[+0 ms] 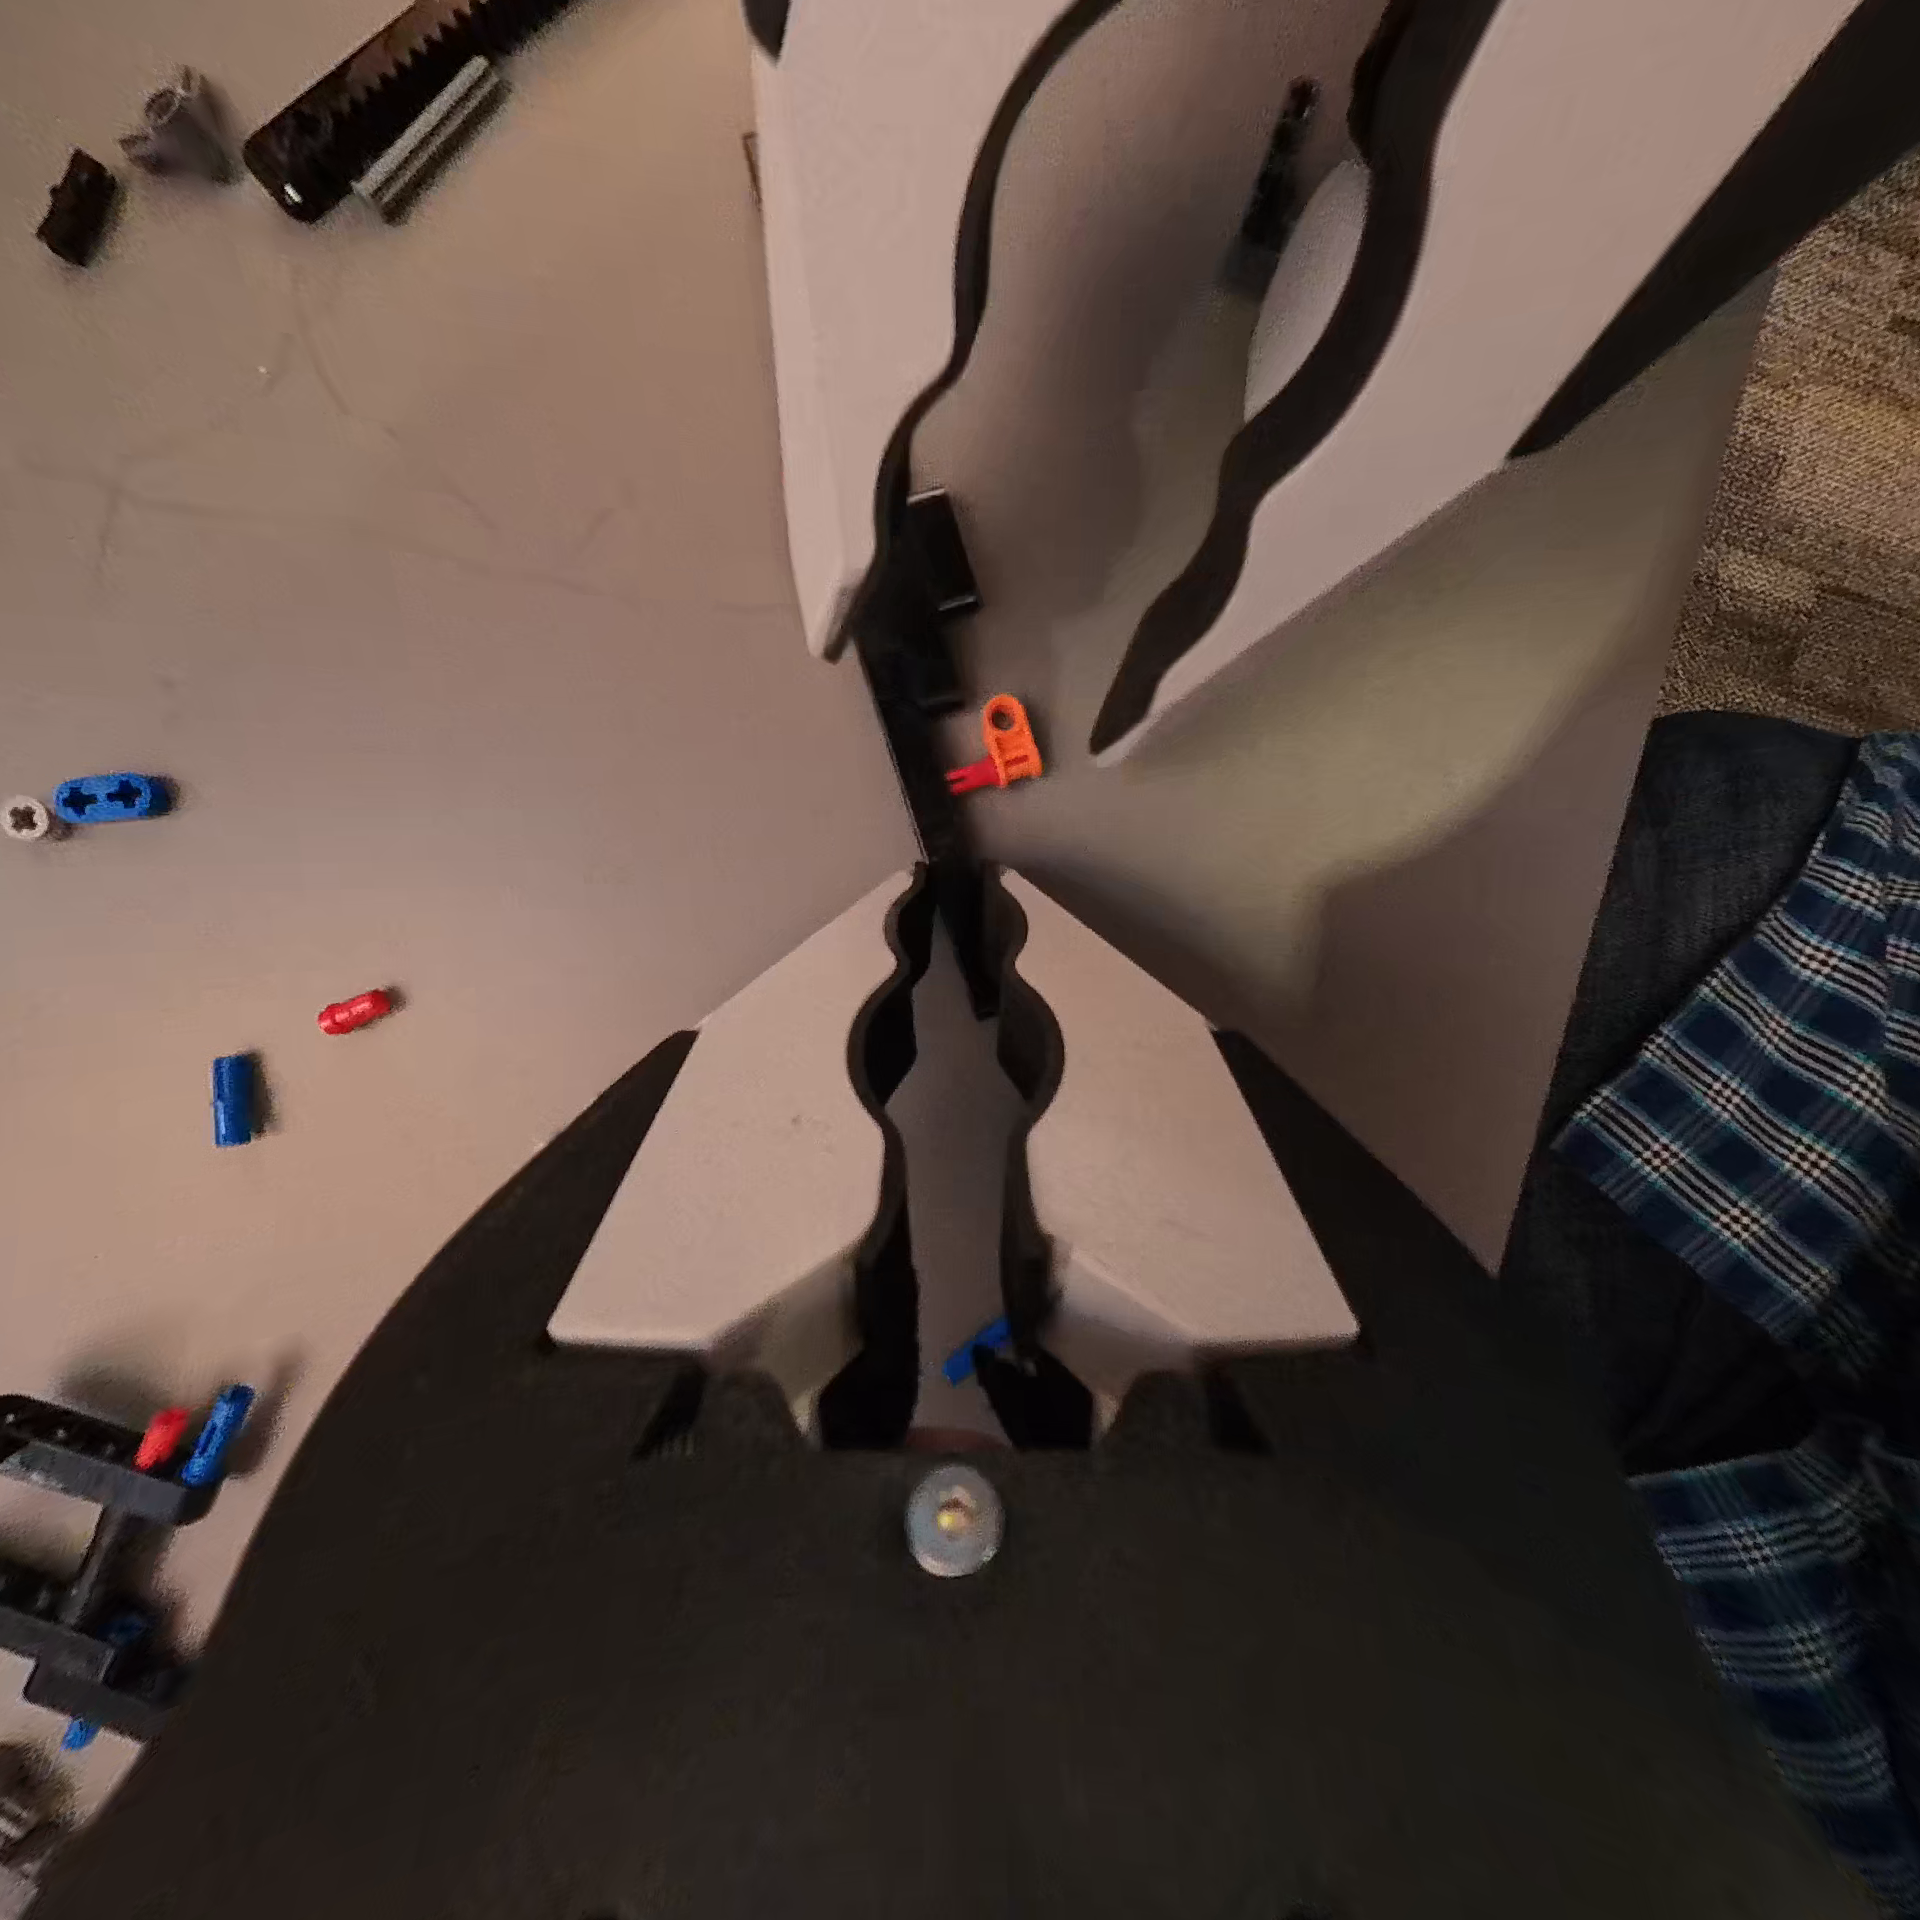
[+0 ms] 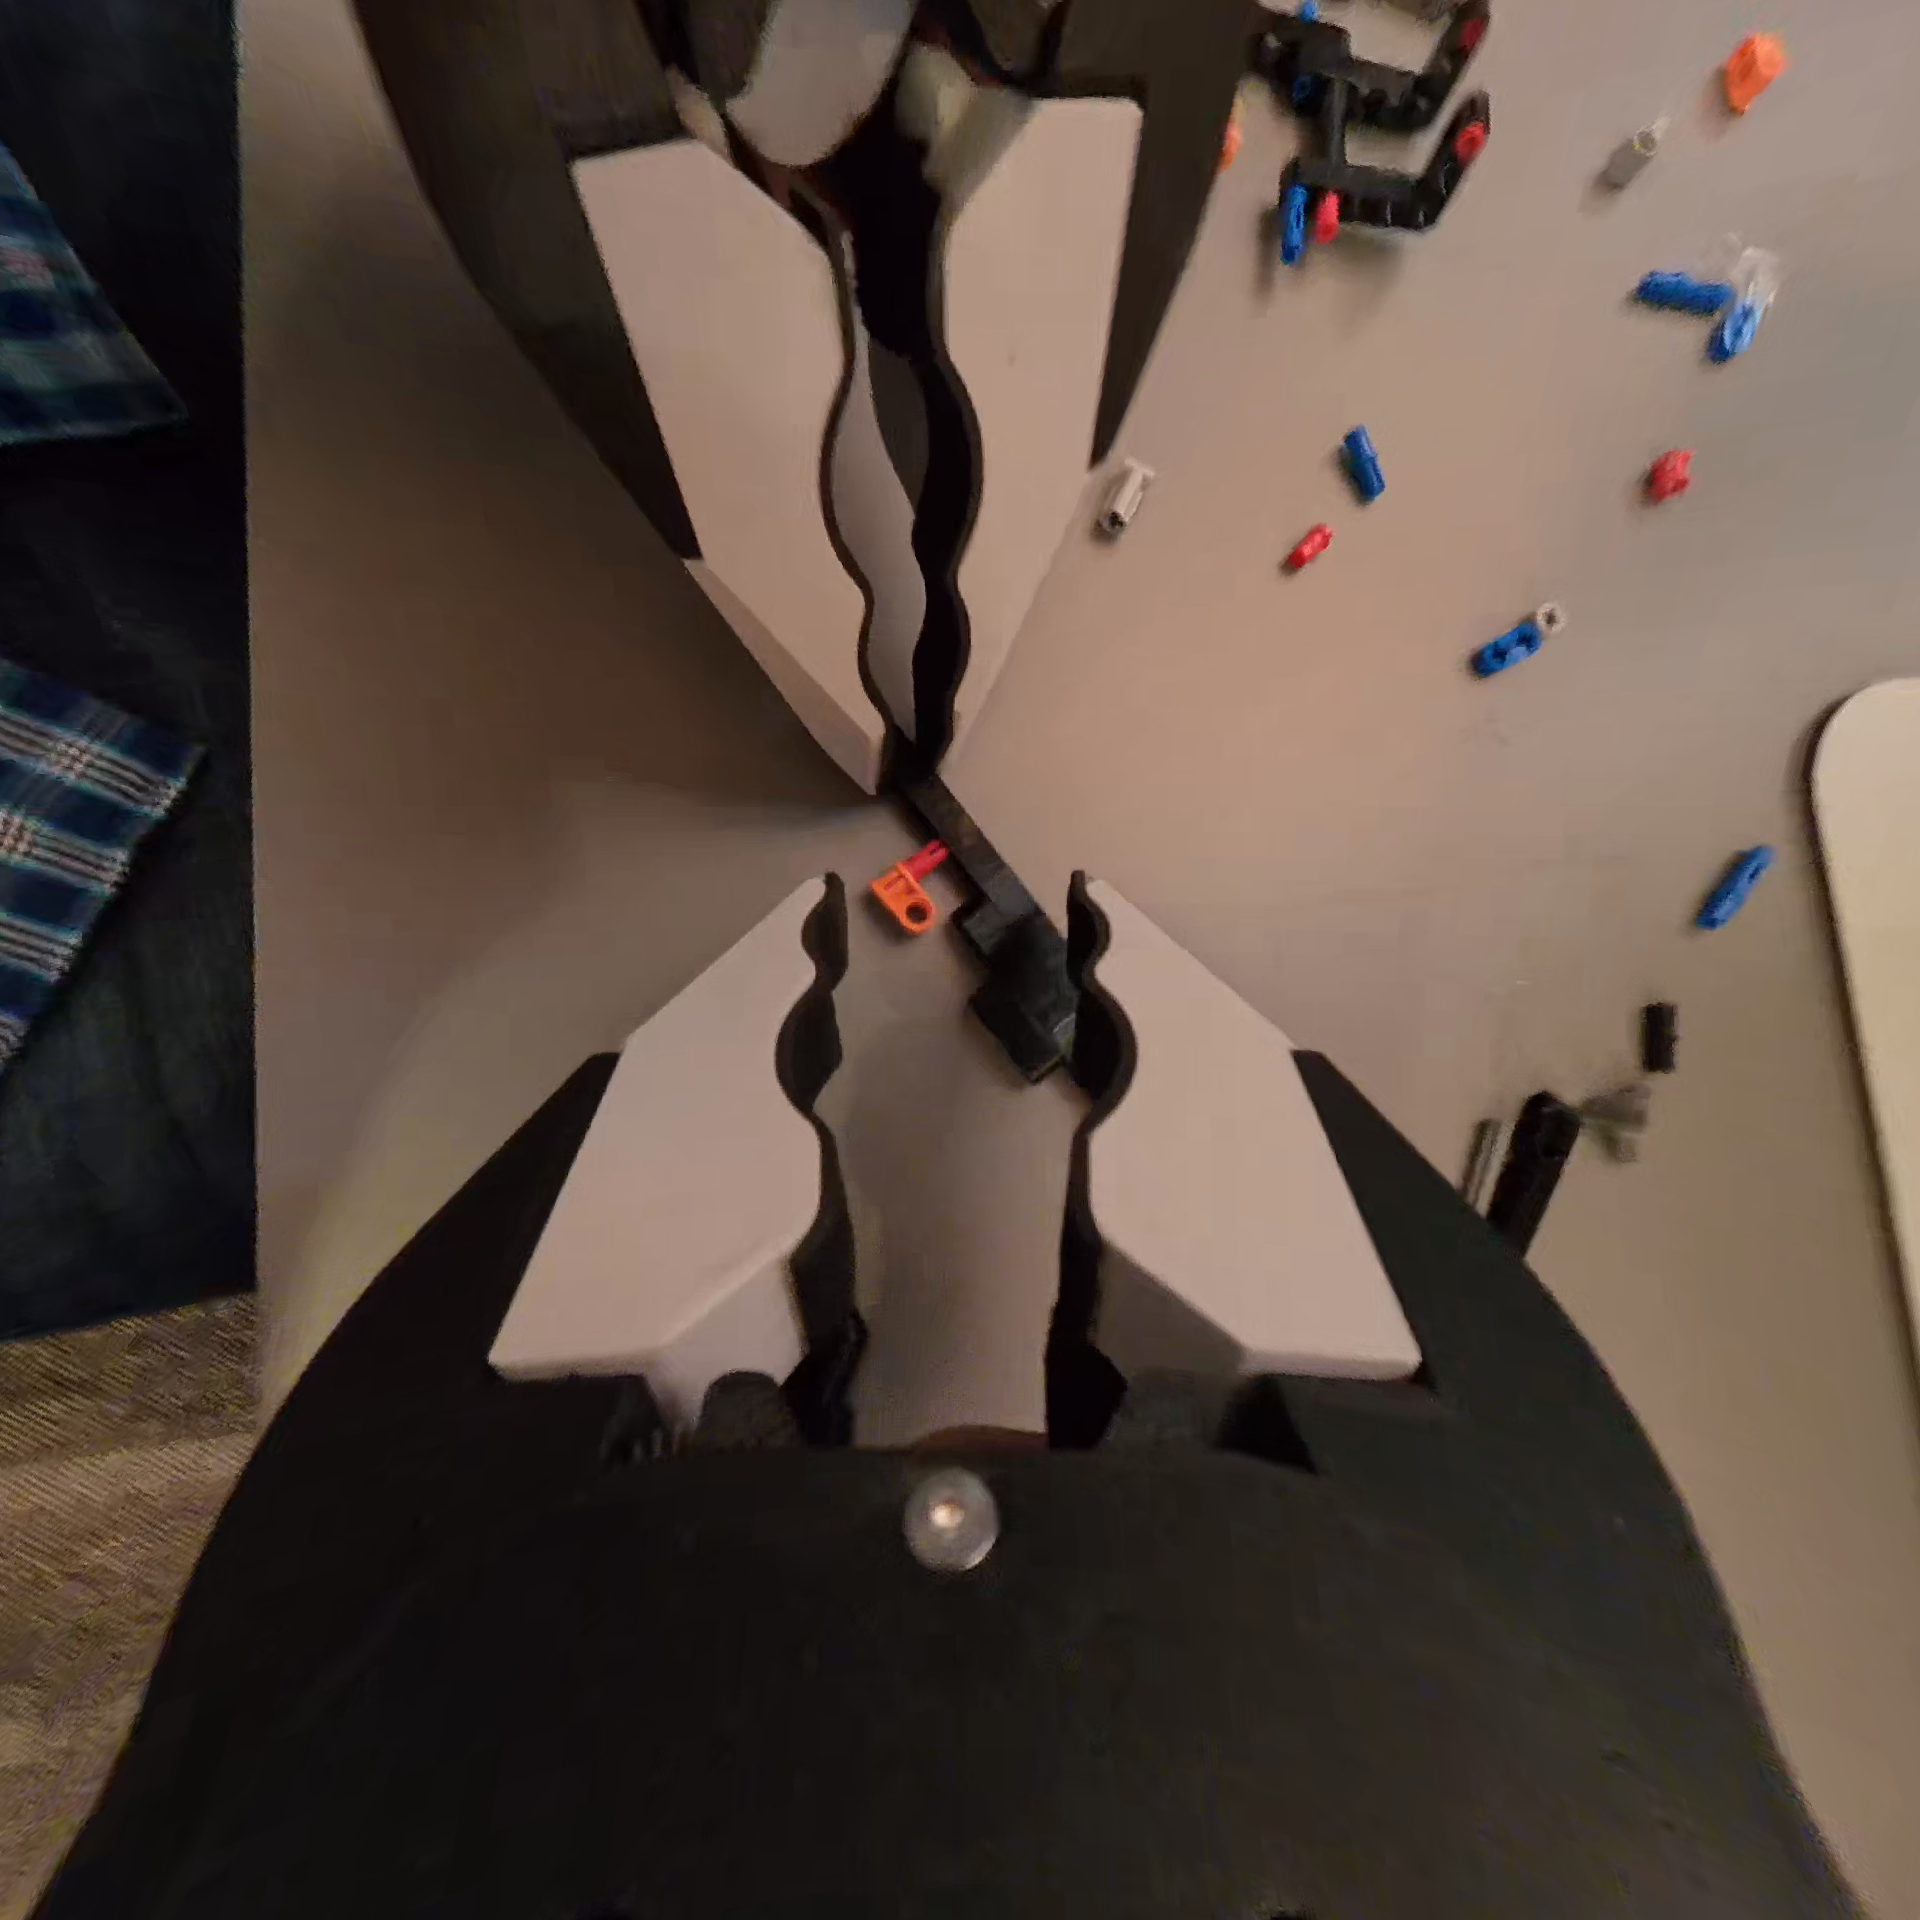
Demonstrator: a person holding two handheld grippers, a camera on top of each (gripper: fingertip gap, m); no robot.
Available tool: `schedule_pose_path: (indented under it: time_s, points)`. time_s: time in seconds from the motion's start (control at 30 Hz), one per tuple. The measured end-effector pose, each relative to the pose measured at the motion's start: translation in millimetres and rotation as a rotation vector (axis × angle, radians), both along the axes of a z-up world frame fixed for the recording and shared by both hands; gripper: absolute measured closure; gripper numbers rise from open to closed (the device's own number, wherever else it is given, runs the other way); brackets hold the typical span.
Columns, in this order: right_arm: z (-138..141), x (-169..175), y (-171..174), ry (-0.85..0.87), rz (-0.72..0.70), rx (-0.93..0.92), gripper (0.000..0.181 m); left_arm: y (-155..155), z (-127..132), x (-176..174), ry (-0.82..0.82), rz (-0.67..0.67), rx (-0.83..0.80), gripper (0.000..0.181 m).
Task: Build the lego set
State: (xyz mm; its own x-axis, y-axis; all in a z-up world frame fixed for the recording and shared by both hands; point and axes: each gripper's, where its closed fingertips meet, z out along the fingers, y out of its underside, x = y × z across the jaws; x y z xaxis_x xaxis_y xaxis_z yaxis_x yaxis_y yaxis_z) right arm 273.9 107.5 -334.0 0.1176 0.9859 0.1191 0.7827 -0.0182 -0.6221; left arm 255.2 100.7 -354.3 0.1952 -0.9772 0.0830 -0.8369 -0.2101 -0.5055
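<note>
While my left gripper (image 1: 961, 883) pinches the black beam's (image 2: 961, 831) far end at centre frame, its long axis slants toward my spread right gripper (image 2: 951, 894), whose right finger (image 2: 1091, 966) seemingly touches it.

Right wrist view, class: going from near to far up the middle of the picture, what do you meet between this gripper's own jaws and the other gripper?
Right gripper with open jaws → black connector block → orange connector with red pin → black beam → left gripper, shut on that beam.
</note>
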Motion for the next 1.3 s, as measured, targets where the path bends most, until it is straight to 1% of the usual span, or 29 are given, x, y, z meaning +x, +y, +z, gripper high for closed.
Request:
schedule_pose_path:
  time_s: [0.07, 0.13, 0.23, 0.27, 0.3, 0.53, 0.67, 0.7, 0.73, 0.9, 1.03, 1.07, 1.1, 1.2, 1.3]
  points:
    - [-4, -2, -3, -0.040, 0.074, 0.008, 0.138, 0, 0, 1, 0.002, -0.012, 0.003, 0.175]
    - [-14, -1, -2, -0.093, 0.129, 0.013, 0.137, 0, 0, 0, 0.004, -0.020, 0.005, 0.174]
    - [-17, -2, -2, -0.092, 0.168, -0.013, 0.145, -1, 0, 0, 0.002, -0.038, 0.005, 0.175]
    - [-17, -3, -3, -0.085, 0.180, -0.026, 0.154, -1, 0, 0, 0.001, -0.041, 0.005, 0.175]
    - [-18, -3, -3, -0.076, 0.185, -0.032, 0.154, -1, 0, 0, 0.001, -0.043, 0.006, 0.175]
    - [-18, -3, -5, -0.011, 0.187, -0.044, 0.156, -1, 0, 0, -0.007, -0.048, 0.018, 0.175]
    - [-18, -3, -4, -0.003, 0.204, -0.044, 0.157, -1, 0, 0, -0.014, -0.039, 0.011, 0.175]
    - [-18, -4, -3, -0.003, 0.197, -0.037, 0.158, -4, 0, 2, -0.029, -0.043, -0.011, 0.175]
    - [-18, -4, -1, -0.005, 0.191, -0.032, 0.165, -4, 0, 2, -0.029, -0.043, -0.004, 0.175]
    - [-18, -5, -1, -0.007, 0.183, -0.020, 0.166, -2, 0, 1, -0.029, -0.030, -0.007, 0.175]
    - [-17, -4, 2, -0.001, 0.148, -0.037, 0.164, -2, 0, 2, -0.014, -0.019, 0.007, 0.175]
    - [-17, -2, 4, -0.010, 0.132, -0.038, 0.159, -2, 0, 2, -0.015, -0.013, 0.005, 0.175]
    - [-14, -2, 5, -0.008, 0.124, -0.039, 0.147, -2, 0, 2, -0.014, -0.010, 0.008, 0.175]
    - [-3, 0, 5, 0.017, 0.116, -0.016, 0.148, -1, 1, 1, -0.001, 0.002, 0.027, 0.172]
    - [8, 7, 7, 0.030, 0.081, 0.009, 0.150, 2, 8, 1, -0.037, 0.028, 0.033, 0.165]
